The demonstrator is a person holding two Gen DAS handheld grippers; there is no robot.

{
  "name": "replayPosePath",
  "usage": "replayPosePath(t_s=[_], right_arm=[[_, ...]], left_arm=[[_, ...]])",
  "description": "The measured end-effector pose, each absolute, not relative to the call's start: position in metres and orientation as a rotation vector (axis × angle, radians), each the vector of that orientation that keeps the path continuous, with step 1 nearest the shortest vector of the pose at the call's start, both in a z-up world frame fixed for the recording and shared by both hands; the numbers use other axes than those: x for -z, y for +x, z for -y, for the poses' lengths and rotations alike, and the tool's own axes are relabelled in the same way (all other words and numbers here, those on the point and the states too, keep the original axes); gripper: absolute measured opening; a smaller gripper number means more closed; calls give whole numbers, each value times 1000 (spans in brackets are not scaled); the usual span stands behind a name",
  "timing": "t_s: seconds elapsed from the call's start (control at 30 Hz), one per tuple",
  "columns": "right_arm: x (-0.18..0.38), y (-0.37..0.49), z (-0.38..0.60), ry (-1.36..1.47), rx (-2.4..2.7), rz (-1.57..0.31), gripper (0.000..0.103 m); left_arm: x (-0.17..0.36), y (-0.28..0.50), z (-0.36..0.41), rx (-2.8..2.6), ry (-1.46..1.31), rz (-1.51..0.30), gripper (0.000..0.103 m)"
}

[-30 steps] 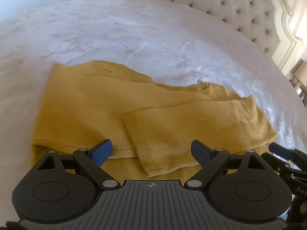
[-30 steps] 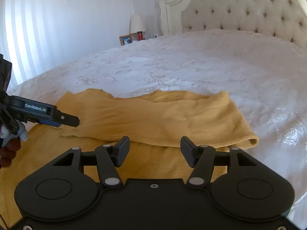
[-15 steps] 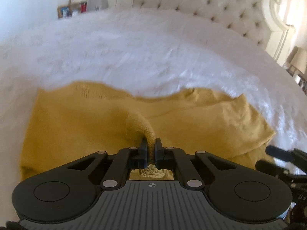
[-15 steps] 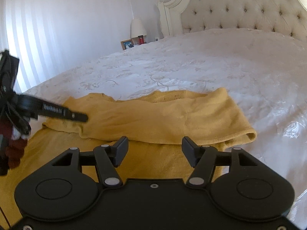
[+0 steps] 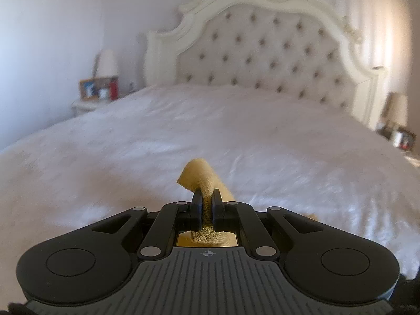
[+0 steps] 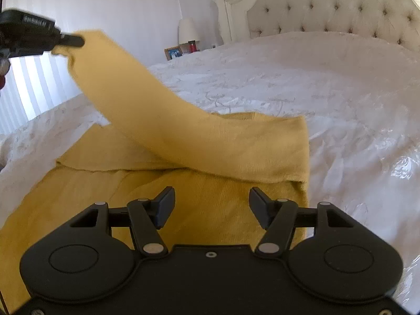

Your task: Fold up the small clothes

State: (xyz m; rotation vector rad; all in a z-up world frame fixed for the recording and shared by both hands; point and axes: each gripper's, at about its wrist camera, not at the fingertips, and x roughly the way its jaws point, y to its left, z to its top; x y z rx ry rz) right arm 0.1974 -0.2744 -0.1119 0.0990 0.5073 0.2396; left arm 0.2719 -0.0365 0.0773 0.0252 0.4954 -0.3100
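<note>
A mustard-yellow knit sweater lies on the white bed. My left gripper is shut on the sleeve cuff and holds it high above the bed. In the right wrist view the left gripper shows at the upper left, with the sleeve stretched up from the sweater's right side. My right gripper is open and empty, low over the sweater's body.
The white patterned bedspread stretches ahead and right. A tufted headboard stands at the far end. A nightstand with a lamp and a picture frame is at the far left.
My left gripper shut on the sleeve cuff and lifted it up and left, off the sweater. My right gripper stayed open over the sweater's body.
</note>
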Motion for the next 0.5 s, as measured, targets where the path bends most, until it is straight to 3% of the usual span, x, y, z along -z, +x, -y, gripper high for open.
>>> replayPosePath(t_s=[0.5], right_arm=[[121, 199, 274, 94, -223, -546, 71]], left_arm=[[38, 290, -17, 133, 44, -790, 7]])
